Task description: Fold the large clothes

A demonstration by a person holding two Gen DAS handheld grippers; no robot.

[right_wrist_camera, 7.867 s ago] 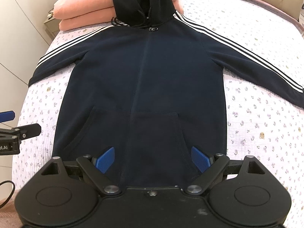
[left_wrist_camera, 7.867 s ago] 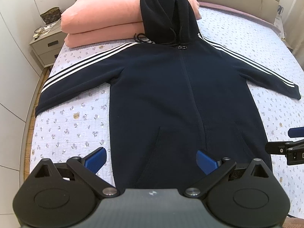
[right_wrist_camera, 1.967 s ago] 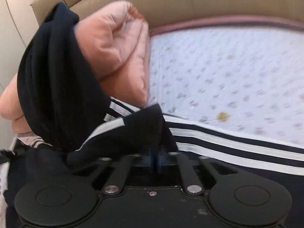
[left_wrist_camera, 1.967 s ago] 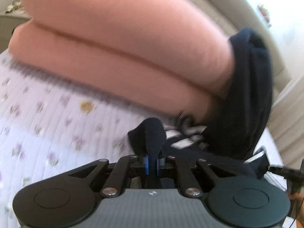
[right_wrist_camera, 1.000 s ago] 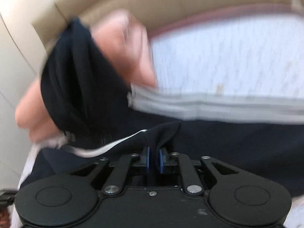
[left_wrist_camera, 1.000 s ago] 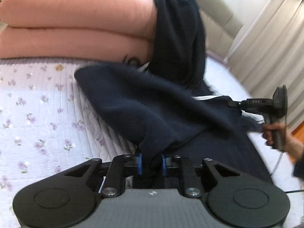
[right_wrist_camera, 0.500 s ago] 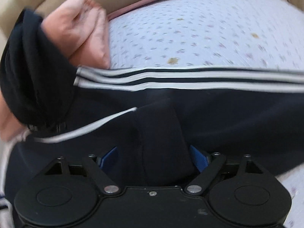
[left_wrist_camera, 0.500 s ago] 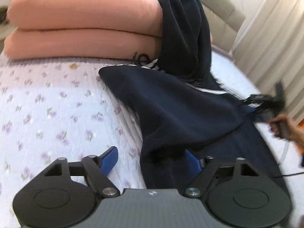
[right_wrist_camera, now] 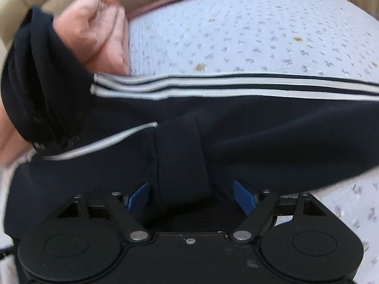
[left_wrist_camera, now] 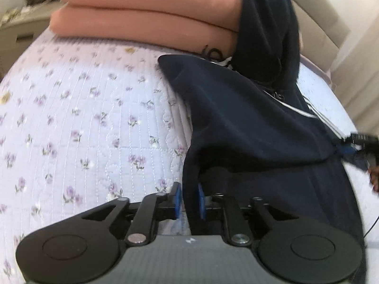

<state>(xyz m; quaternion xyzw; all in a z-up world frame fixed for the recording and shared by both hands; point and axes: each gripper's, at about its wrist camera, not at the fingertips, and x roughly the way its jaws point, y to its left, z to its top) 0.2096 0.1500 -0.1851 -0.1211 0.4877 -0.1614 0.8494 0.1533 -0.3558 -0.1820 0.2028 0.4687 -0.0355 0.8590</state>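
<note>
Two blue-padded grippers at work on one dark navy hooded sweatshirt with white sleeve stripes point(left_wrist_camera: 255, 127), spread over the lilac floral quilted bedspread point(left_wrist_camera: 83, 118), hood propped against the stacked salmon-pink pillows point(left_wrist_camera: 146, 16) at upper centre. Left gripper point(left_wrist_camera: 188, 200) clenched on the garment's side edge, low centre of its frame; right gripper point(right_wrist_camera: 193, 195) released, pads wide either side of the folded-over ribbed cuff point(right_wrist_camera: 180, 158). Best carried inward low and level, edge kept taut, laid parallel to the zip line. Against half a second ago: left pads gone from spread to pinched on cloth; right unchanged, open over the cuff.
</note>
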